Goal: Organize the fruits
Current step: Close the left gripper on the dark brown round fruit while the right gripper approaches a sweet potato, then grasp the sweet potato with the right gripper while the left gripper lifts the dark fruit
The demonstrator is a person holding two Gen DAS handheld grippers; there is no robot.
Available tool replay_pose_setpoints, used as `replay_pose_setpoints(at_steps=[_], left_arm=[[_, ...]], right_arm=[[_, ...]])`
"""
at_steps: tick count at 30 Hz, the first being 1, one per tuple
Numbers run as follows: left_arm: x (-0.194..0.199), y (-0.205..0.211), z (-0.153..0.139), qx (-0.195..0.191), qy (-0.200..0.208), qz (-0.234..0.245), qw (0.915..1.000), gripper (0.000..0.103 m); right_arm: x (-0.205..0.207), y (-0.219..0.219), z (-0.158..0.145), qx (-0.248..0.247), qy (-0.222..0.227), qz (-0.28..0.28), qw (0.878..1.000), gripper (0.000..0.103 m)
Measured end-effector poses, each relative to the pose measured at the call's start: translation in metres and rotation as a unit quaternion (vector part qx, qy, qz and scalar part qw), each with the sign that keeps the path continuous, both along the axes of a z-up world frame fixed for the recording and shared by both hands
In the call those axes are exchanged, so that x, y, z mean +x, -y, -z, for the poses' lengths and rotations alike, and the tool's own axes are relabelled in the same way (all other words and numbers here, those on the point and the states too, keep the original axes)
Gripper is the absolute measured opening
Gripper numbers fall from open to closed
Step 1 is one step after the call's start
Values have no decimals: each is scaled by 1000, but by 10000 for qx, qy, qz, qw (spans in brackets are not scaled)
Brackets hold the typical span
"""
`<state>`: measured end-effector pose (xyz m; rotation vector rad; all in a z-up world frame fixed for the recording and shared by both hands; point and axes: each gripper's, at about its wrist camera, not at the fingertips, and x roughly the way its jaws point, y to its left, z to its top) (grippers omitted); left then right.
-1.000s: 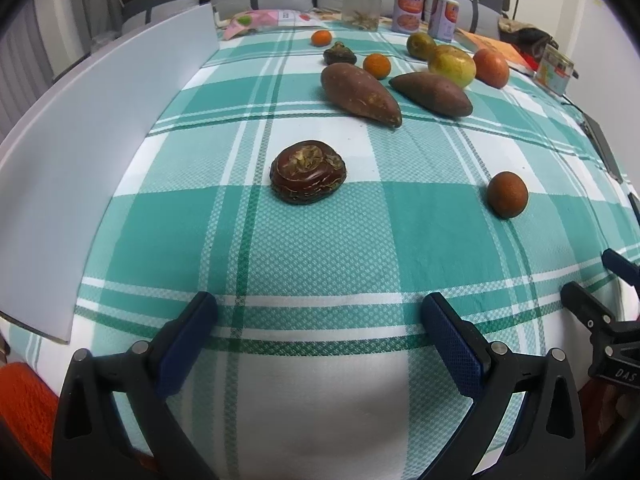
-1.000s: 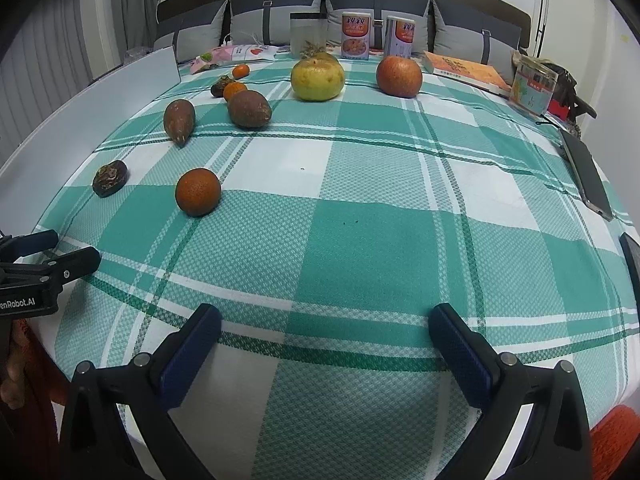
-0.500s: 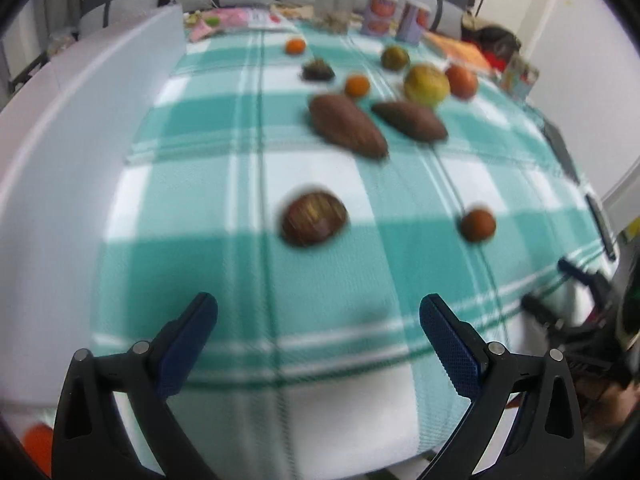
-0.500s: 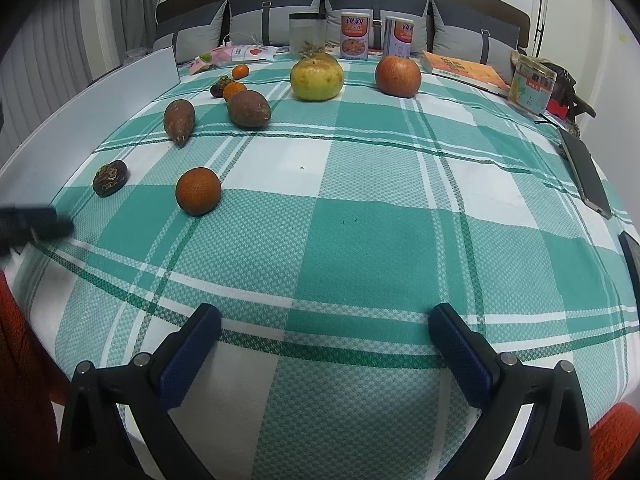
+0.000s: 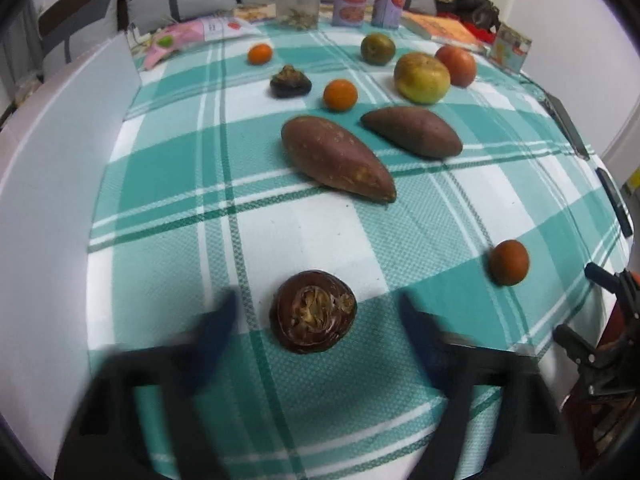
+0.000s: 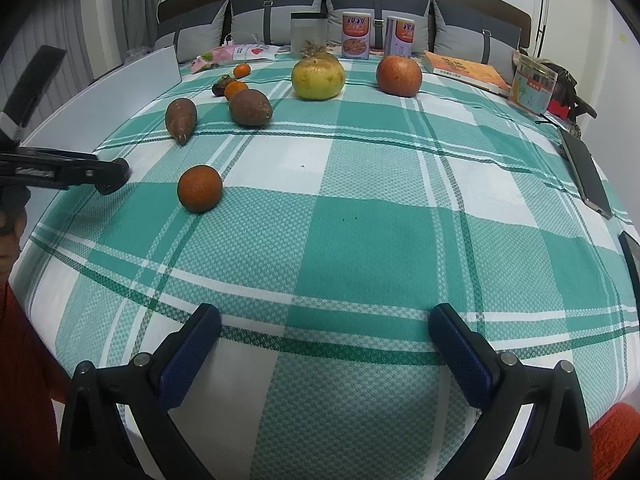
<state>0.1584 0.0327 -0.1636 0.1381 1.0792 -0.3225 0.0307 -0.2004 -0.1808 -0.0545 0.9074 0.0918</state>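
- Left gripper (image 5: 316,316): jaws wide apart, blurred, flanking the dark shrivelled fruit (image 5: 313,317) on the checked tablecloth (image 5: 304,236), not touching it.
- Sweet potatoes (image 5: 336,157) farther back.
- Right gripper (image 6: 324,332): jaws apart, empty, over cloth; orange fruit (image 6: 199,188) ahead-left.

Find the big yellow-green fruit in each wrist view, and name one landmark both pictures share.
Left wrist view: the yellow-green fruit sits upper right, just left of the red apple.
Right wrist view: the fruit is upper centre, with the apple well apart to its right.
Shared landmark: the two printed cans at the far edge.
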Motion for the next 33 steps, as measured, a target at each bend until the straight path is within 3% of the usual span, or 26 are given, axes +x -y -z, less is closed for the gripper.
replay_pose_setpoints(at_steps=[4, 8, 12, 13, 18, 21, 23, 26, 30, 33], left_arm=[[-5, 3, 2, 50, 39, 166, 9998, 45], [-17, 1, -1, 19, 77, 137, 9999, 44], [-20, -11, -7, -269, 1, -159, 9995, 44], [-21, -12, -9, -312, -1, -214, 9993, 44], [-30, -22, -30, -524, 37, -448, 9976, 44], [-35, -31, -44, -683, 51, -565, 9961, 44], [-36, -36, -50, -739, 37, -612, 9954, 44], [-40, -45, -60, -884, 53, -658, 9939, 44], [-45, -58, -80, -1130, 165, -722, 9908, 44], [-49, -71, -97, -1266, 291, -784, 9884, 44]], right_arm=[[3, 2, -3, 52, -214, -66, 9997, 103], [30, 16, -30, 843, -461, -172, 9952, 102], [107, 3, -68, 929, -581, -657, 9918, 91], [133, -3, -72, 944, -733, -774, 9898, 84], [229, -48, -57, 606, -1566, -1312, 9770, 68], [251, -67, -40, 314, -1952, -1484, 9690, 60], [257, -77, -29, 205, -2136, -1584, 9638, 42], [255, -79, -28, 228, -2231, -1537, 9623, 41], [243, -49, -31, 968, -2430, -1185, 9579, 41], [228, -15, -39, 1964, -2422, -643, 9480, 41]])
